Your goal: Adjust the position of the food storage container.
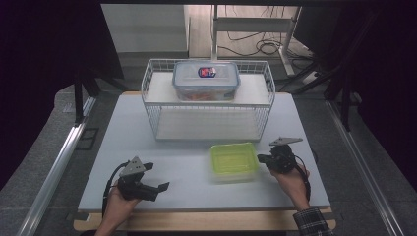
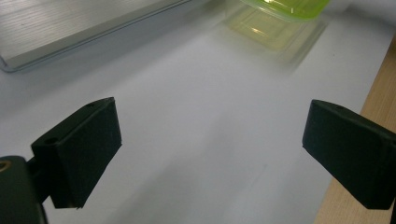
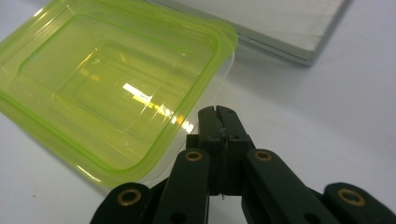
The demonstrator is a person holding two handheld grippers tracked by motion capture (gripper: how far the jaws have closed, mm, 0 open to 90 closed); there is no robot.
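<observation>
High view — the left gripper (image 1: 156, 188) rests low on the white table (image 1: 187, 191), jaws spread wide with nothing between them. The green-lidded container (image 1: 234, 161) lies well off to that gripper's right, between the two tools. The right gripper (image 1: 261, 158) sits just beside the container's right edge, jaws pointing at it. Beyond both tools stands a wire basket (image 1: 208, 101) with a clear lidded box (image 1: 206, 80) on its upper shelf.

Left gripper view — both black jaws stand far apart over bare table; the green-lidded container (image 2: 280, 18) is ahead and to the right, well clear of the tips. The basket's base plate (image 2: 70, 28) lies ahead-left.

Right gripper view — the right gripper (image 3: 217, 114) has its jaws pressed together, gripping nothing; the tips are just short of the lid's near corner, with the green-lidded container (image 3: 107, 79) spreading ahead-left.

Handling note, as a judgement — the work appears to be taking hold of the container. To do it well, the right jaws should part before advancing, then close squarely over the lid's overhanging rim rather than push it; the light tub may skid, so the open left gripper could steady its far side.
</observation>
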